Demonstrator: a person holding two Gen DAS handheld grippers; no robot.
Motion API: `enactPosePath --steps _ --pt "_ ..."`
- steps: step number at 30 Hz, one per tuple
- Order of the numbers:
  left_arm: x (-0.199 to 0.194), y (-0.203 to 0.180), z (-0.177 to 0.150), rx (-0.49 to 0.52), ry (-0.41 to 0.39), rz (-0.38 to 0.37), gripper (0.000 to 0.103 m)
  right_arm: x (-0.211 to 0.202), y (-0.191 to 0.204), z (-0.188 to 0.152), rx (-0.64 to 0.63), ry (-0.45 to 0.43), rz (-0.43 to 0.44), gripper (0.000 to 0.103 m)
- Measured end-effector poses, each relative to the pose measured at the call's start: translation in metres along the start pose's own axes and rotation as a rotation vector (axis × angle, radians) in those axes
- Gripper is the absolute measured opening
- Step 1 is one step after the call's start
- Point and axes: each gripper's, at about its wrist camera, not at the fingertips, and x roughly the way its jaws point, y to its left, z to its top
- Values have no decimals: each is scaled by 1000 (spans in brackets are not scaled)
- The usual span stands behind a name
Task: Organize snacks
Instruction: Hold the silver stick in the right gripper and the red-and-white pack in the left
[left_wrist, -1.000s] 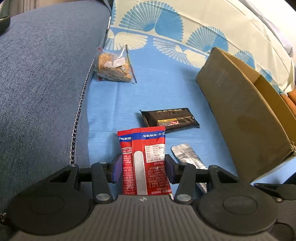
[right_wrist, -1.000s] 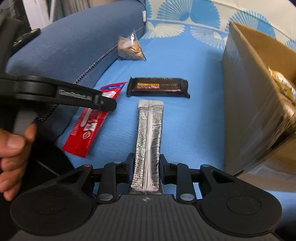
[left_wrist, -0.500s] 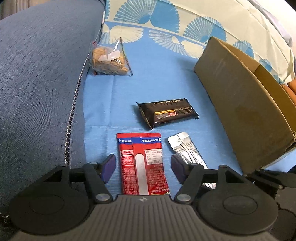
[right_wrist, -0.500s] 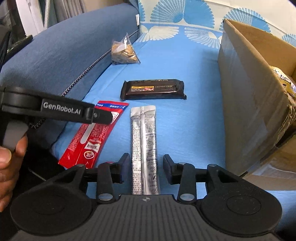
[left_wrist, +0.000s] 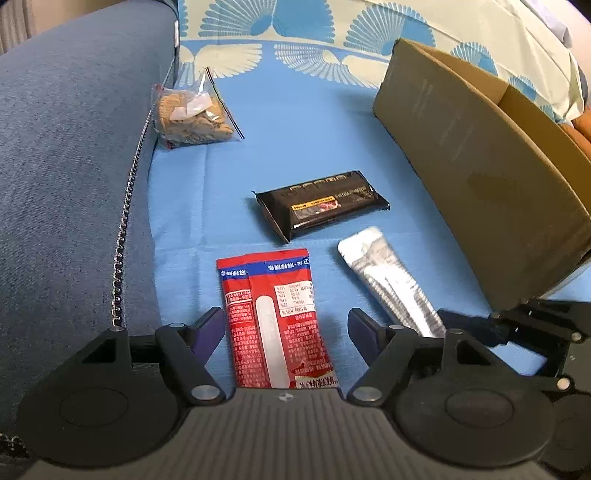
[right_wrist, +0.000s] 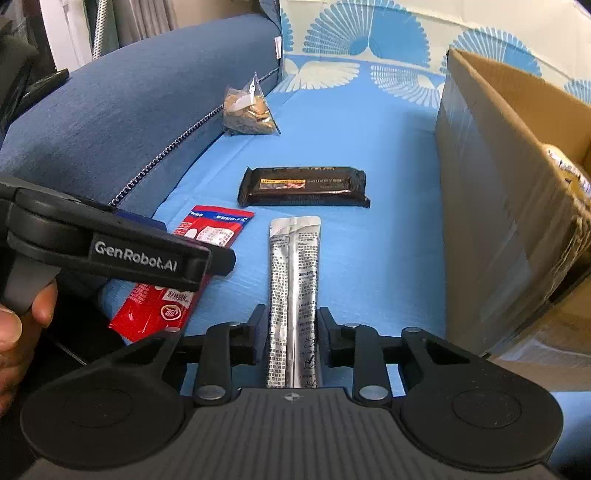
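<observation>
Four snack packs lie on the blue sheet (left_wrist: 295, 122) of the bed, beside the open brown cardboard box (left_wrist: 480, 177) that presumably is their destination. Left tool (left_wrist: 286, 325): jaws spread wide, the flat red foil sachet (left_wrist: 275, 317) lying loose between them, touching neither pad as far as can be seen. Right tool (right_wrist: 291, 334): jaws narrower, straddling the near end of the long silver foil stick pack (right_wrist: 293, 288); small gaps show on both sides, so I judge it open, not gripping. Black rectangular wrapped bar (left_wrist: 325, 203) lies crosswise just beyond both packs, untouched. Clear zip bag of brown biscuits (left_wrist: 192, 114) sits farther off, against the dark blue cushion (left_wrist: 66, 166) with its zipper edge. Each tool lines up along its pack's long axis, probably so the jaws can close across the narrow width. Red sachet and silver pack lie near each other, roughly parallel, both short of the box wall. Box interior mostly hidden; something yellow shows inside from the right wrist view. Sorting seems early: four items outside the box.
</observation>
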Motion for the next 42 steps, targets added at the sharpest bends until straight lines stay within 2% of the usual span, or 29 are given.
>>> enactPosePath --steps 5,7,12,20,42 --pt "2 -1 0 2 12 4 71 -1 -4 1 9 -12 -31 28" --pt "3 0 -1 -1 14 4 60 1 -6 0 19 -1 -39 29" --pt "0 2 -1 -20 -2 -5 52 2 -7 0 25 3 -35 29" --pt "-7 16 -1 -108 -37 -43 52 1 -7 0 27 1 -37 29" --pt "-6 12 -1 -83 -36 -22 52 -10 -11 0 41 -32 -23 29"
